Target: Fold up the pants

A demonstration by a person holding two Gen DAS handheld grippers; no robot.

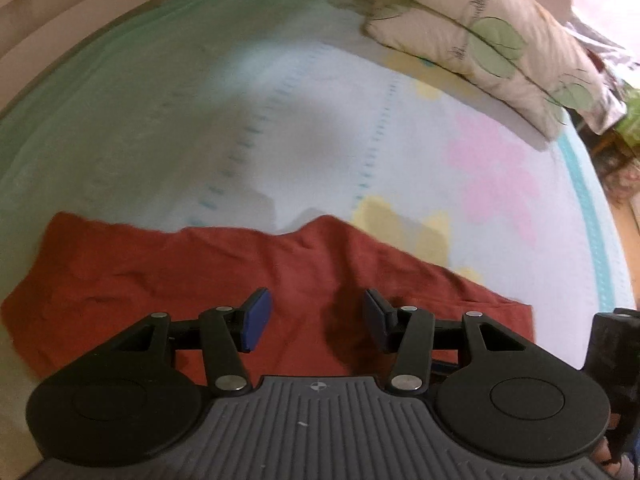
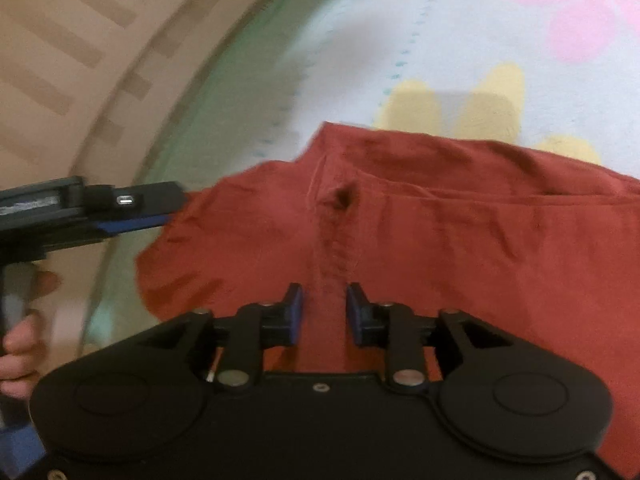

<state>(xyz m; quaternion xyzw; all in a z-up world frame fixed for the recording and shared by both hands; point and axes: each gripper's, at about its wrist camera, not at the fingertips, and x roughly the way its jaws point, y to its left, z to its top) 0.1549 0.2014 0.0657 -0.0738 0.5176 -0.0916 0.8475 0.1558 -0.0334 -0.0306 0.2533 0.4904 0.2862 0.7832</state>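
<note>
Pants (image 1: 224,276) rust-red, rumpled on bedsheet (image 1: 304,120); left hand-held gripper (image 1: 316,320) and right hand-held gripper (image 2: 323,312) spread.

Pants (image 1: 256,276) rust-red, plain, darker in creases; stitched seam same red. Bedsheet (image 1: 304,128) pale white-blue with pink and yellow blotches, dashed teal lines, mint-green band at far left edge, turquoise border at right. Pillow (image 1: 480,36) at far right beige with green circles, thin dark stems. Left gripper (image 1: 316,320) and right gripper (image 2: 323,312) black, finger pads (image 1: 256,320) blue.
</note>
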